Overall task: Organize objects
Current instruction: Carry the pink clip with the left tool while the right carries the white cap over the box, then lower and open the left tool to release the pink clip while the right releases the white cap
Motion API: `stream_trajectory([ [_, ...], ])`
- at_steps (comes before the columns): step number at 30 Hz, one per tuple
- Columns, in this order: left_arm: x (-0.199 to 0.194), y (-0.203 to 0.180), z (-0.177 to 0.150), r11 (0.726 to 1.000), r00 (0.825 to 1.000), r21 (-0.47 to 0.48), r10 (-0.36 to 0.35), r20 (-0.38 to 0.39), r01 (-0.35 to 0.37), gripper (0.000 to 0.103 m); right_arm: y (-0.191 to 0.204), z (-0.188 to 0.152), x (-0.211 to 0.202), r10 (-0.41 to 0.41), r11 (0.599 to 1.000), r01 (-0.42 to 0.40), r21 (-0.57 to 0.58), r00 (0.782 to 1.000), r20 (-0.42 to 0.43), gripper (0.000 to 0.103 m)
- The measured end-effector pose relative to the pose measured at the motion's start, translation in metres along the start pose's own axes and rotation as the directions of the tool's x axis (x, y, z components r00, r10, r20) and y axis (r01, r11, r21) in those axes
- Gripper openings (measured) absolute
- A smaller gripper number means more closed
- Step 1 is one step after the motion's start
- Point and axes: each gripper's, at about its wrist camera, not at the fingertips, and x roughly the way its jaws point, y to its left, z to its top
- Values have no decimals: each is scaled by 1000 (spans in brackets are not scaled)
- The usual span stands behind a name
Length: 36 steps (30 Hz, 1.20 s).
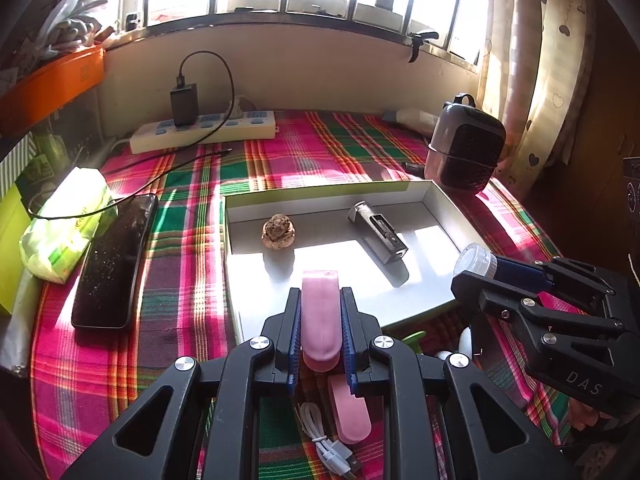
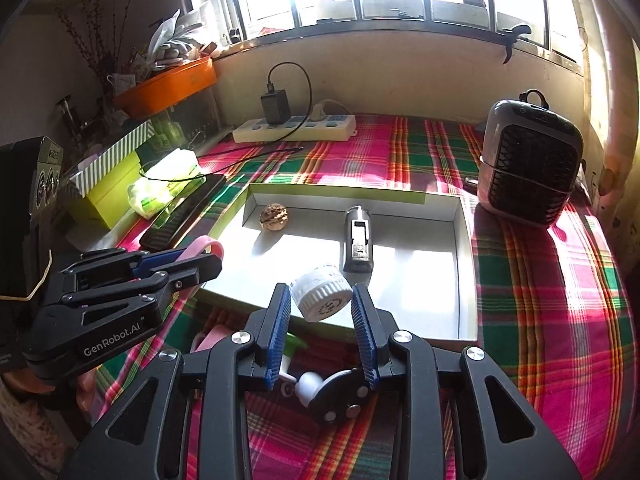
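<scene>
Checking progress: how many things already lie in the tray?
2: a walnut at the tray's far left, and a metal piece near the middle. Nothing seems hidden.

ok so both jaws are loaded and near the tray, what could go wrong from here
1. The white ribbed cap sits tilted at the tips of the right gripper, so it may slip out and roll.
2. The left gripper holds the pink strip beside the right one; the two could bump over the white tray.
3. A careless drop could knock the walnut or the metal piece already inside.
</scene>
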Motion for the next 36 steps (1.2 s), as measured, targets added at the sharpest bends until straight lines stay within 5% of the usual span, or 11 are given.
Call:
stream_trajectory([
  [36, 84, -2, 50, 1000, 997, 16, 12, -72, -10, 16, -68, 51, 79, -70, 997, 73, 27, 993, -97, 33],
])
